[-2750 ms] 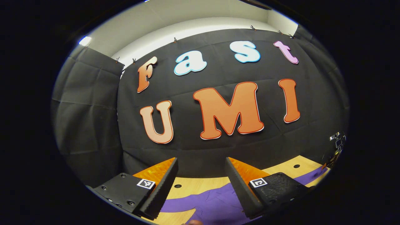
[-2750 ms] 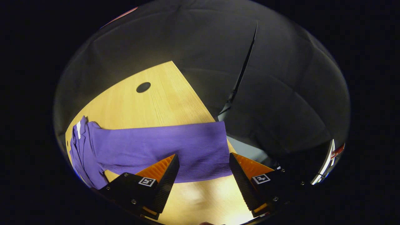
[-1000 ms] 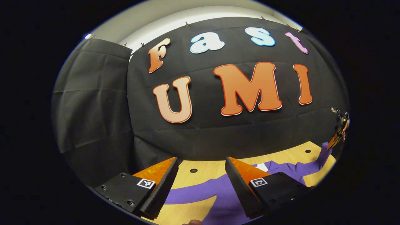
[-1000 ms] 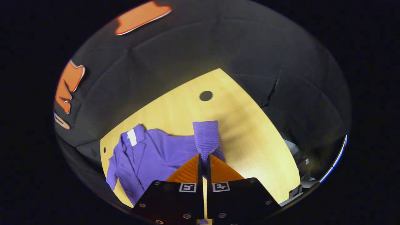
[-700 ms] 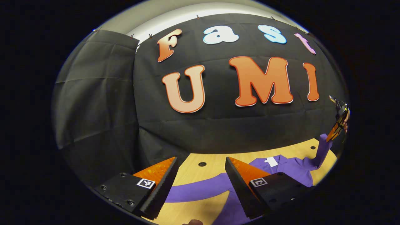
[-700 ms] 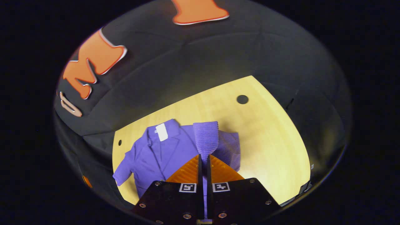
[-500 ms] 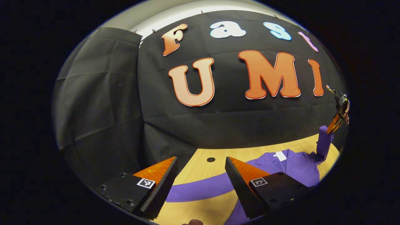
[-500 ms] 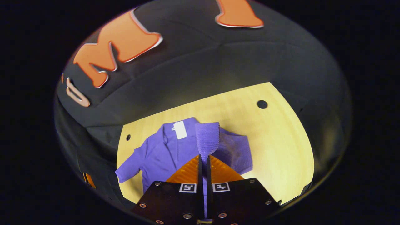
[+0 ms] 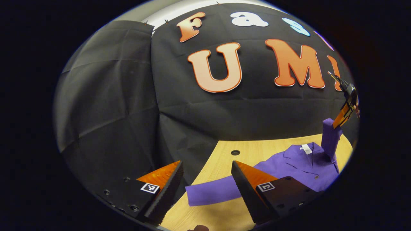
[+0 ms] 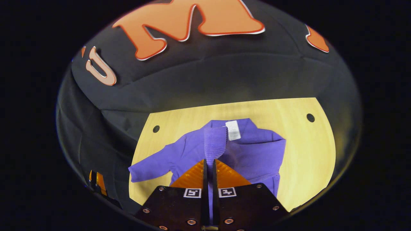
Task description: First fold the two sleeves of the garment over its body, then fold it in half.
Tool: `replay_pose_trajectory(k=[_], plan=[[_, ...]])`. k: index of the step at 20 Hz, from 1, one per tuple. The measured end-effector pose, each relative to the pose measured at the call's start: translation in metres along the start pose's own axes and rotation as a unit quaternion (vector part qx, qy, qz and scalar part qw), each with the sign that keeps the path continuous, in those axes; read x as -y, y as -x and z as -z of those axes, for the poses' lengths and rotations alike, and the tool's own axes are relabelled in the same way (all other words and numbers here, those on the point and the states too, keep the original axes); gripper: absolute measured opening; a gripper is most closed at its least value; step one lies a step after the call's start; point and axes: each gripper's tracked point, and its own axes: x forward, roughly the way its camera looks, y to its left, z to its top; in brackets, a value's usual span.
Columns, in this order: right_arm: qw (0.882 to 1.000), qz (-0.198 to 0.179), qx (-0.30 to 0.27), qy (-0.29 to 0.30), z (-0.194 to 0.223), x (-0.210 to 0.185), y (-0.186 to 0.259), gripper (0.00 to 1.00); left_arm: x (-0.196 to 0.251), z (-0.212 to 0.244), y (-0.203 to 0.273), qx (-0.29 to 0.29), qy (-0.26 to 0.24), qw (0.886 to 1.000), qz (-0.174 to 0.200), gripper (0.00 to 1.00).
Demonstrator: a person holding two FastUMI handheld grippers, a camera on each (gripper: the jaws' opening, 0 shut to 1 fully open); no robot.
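The right gripper (image 10: 209, 165) pinches one sleeve (image 10: 214, 144) above the purple shirt (image 10: 257, 154) on the table (image 10: 305, 150), mid-fold. The left gripper (image 9: 205, 187), fingers apart, hovers by the flat far-left sleeve (image 9: 213, 194). The half-fold remains.

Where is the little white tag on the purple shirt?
In the right gripper view the white tag sits at the collar of the purple garment, beside the raised sleeve cuff pinched by the right gripper.
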Motion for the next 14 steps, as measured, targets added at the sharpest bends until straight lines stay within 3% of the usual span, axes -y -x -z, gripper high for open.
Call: replay_pose_trajectory(k=[2,5,9,11,14], plan=[[1.0,-0.019,0.005,0.021,0.005,-0.02,-0.006,0.12,-0.006,0.013,-0.011,-0.018,0.001,1.0,-0.001,0.94],[0.998,-0.039,0.032,0.035,0.001,-0.036,0.01,0.51,-0.015,0.03,-0.021,-0.044,0.009,0.999,-0.004,0.95],[0.992,-0.047,0.112,0.018,-0.034,-0.03,0.059,0.79,-0.019,0.061,-0.038,-0.093,0.031,0.995,0.001,0.95],[0.985,-0.038,0.168,0.01,-0.052,-0.017,0.091,0.9,-0.021,0.079,-0.048,-0.131,0.051,0.99,0.004,0.94],[0.971,-0.006,0.238,0.016,-0.068,0.008,0.132,0.96,-0.031,0.106,-0.067,-0.188,0.071,0.98,0.0,0.95]])
